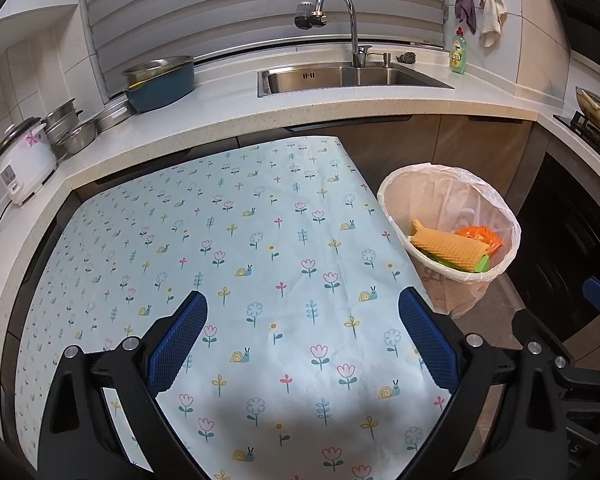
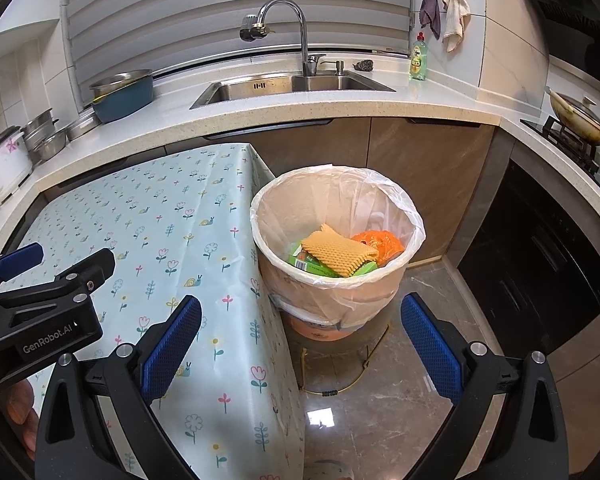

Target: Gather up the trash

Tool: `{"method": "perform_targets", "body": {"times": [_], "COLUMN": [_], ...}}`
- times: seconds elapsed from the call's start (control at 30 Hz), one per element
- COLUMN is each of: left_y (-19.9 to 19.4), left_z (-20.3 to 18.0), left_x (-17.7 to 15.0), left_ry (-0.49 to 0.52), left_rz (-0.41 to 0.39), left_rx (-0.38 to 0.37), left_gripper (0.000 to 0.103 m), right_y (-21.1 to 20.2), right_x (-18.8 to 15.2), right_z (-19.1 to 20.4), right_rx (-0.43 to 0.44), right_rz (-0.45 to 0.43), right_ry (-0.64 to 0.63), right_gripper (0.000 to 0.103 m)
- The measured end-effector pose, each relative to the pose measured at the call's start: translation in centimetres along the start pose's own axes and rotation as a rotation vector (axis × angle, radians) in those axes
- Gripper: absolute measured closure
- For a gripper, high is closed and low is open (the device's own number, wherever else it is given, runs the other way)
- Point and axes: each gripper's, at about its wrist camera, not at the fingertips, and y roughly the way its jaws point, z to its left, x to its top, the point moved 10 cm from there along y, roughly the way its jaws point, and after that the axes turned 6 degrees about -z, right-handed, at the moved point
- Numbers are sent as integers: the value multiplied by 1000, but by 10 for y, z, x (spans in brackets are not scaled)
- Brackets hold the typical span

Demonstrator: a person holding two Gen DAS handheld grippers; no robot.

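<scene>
From the left wrist we see our left gripper (image 1: 302, 336) spread wide and holding nothing over the bare table (image 1: 236, 248). The trash already lies in the bin (image 1: 452, 220), just past the table's right edge: an orange foam net (image 1: 448, 250), an orange bag (image 1: 478, 238) and a green box (image 1: 482, 266). All look light, and the net and bag soft, so we judge a loose pinch would lift any of them.

From the right wrist our right gripper (image 2: 300, 344) is spread too, empty, hanging over open floor (image 2: 384, 364) beside the table's edge. The liner (image 2: 404, 216) looks thin and could snag. The counter (image 2: 300, 114) stands well behind.
</scene>
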Motion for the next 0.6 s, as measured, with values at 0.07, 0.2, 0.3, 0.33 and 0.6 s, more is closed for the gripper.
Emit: {"method": "perform_targets", "body": {"times": [0.07, 0.2, 0.3, 0.33, 0.6], "left_y": [0, 1, 1, 1, 2], "left_z": [0, -1, -2, -2, -2], "left_x": [0, 0, 0, 0, 0], "left_ry": [1, 3, 6, 7, 1], "left_rz": [1, 2, 0, 0, -1], "left_rx": [0, -1, -2, -2, -9], "left_gripper": [11, 11, 11, 11, 11], "right_y": [0, 1, 0, 1, 3], "right_x": [0, 0, 0, 0, 0], "right_z": [0, 0, -1, -1, -4], "right_rx": [1, 0, 0, 0, -4], "right_rz": [0, 0, 0, -1, -4], "right_ry": [0, 0, 2, 1, 7], "right_gripper": [7, 6, 6, 6, 6]}}
